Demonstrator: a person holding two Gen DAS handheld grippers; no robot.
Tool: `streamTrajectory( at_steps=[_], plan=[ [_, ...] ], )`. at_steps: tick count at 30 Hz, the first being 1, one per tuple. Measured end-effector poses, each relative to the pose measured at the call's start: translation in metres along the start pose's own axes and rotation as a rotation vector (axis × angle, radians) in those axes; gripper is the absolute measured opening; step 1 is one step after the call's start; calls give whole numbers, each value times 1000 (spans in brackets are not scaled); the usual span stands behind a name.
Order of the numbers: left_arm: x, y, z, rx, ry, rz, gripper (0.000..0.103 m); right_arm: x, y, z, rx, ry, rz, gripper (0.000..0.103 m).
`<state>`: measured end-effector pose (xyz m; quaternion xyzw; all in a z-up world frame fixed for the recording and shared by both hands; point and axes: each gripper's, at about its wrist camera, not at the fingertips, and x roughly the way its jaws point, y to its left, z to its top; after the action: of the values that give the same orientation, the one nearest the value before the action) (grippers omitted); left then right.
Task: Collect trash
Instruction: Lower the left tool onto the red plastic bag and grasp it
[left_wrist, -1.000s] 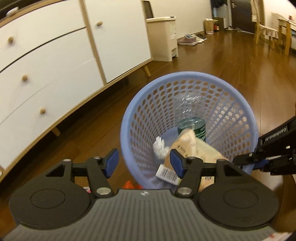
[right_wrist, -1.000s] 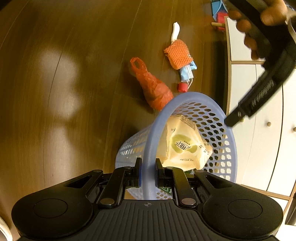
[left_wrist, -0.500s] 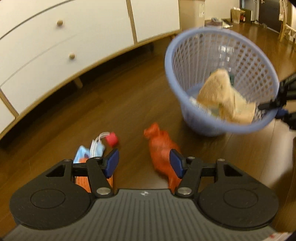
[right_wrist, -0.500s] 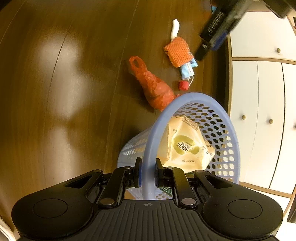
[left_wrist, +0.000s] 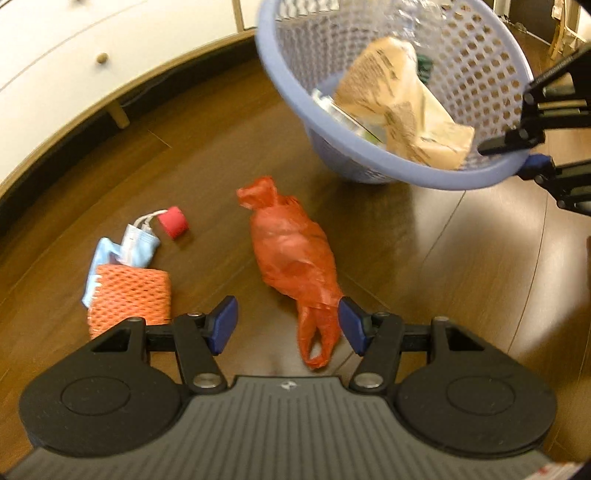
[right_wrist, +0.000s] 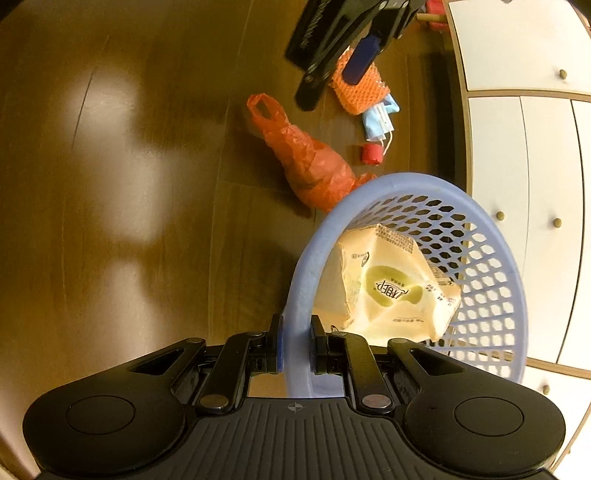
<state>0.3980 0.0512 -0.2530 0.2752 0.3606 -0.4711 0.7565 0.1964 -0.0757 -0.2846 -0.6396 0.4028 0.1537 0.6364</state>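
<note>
We are pinching the blue basket (right_wrist: 476, 258) rim with our right hand-held gripper (right_wrist: 295, 345); our left hand-held gripper (left_wrist: 286, 325) is gaping empty over the red bag (left_wrist: 295, 258) lying on the dark wooden floor (left_wrist: 443, 258) beside white drawers (left_wrist: 55, 74).

Basket (left_wrist: 388, 158): tilted, its rim clamped between the right gripper (right_wrist: 295, 349) fingers; a paper packet (right_wrist: 388, 291) lies inside.
Plastic bag (left_wrist: 295, 258): on the floor (left_wrist: 461, 266), just beside the basket, its handles between the parted fingers of the left gripper (left_wrist: 287, 325).
Mesh sleeve (left_wrist: 129, 295): left of the bag, resting on a face mask (left_wrist: 136, 247).
Small roll (left_wrist: 173, 221): just beyond the mask.
Cabinet (right_wrist: 524, 147): behind the litter.
</note>
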Motion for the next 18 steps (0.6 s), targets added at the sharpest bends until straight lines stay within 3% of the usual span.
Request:
streamTrajectory(
  at_steps=[7, 11, 13, 15, 18],
  plan=[
    [31, -14, 2, -25, 36, -25, 56, 1, -2, 0, 19, -5, 8, 9],
    [53, -14, 3, -56, 73, -21, 51, 1, 0, 0, 23, -8, 15, 9],
    [62, -13, 3, -71, 97, -14, 43, 1, 1, 1, 24, -9, 17, 9],
    [68, -12, 3, -77, 119, -13, 24, 1, 1, 0, 24, -10, 16, 9],
    [72, -9, 2, -73, 128, -9, 11, 0, -1, -1, 34, -10, 14, 9]
  ],
)
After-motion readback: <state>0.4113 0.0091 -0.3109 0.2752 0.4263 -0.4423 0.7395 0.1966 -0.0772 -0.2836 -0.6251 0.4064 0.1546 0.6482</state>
